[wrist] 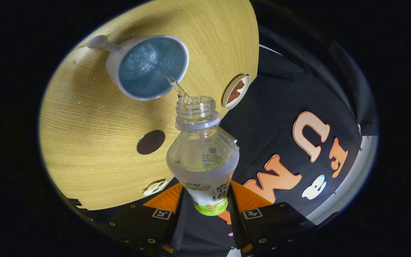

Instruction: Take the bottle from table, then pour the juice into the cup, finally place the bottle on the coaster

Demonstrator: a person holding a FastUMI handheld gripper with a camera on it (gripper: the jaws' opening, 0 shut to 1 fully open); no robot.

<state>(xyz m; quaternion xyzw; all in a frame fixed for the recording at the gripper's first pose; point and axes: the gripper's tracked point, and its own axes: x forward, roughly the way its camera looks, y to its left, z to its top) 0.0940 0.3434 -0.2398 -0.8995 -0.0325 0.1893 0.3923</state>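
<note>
Both fingers of your tool (211, 210) clamp the clear plastic bottle (203, 157) (uncapped), pouring toward the white blue-lined cup (148, 67) at 11 o'clock.

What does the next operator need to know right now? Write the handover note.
Gripper: shut on the bottle, uncapped and tilted toward the cup.
Cup: on the wooden table, just beyond the bottle's mouth, liquid streaming into it.
Coaster: near the table's edge, bare.
Done: bottle taken, pouring under way.
Left: finish pouring, right the bottle, set it on the coaster.
</note>
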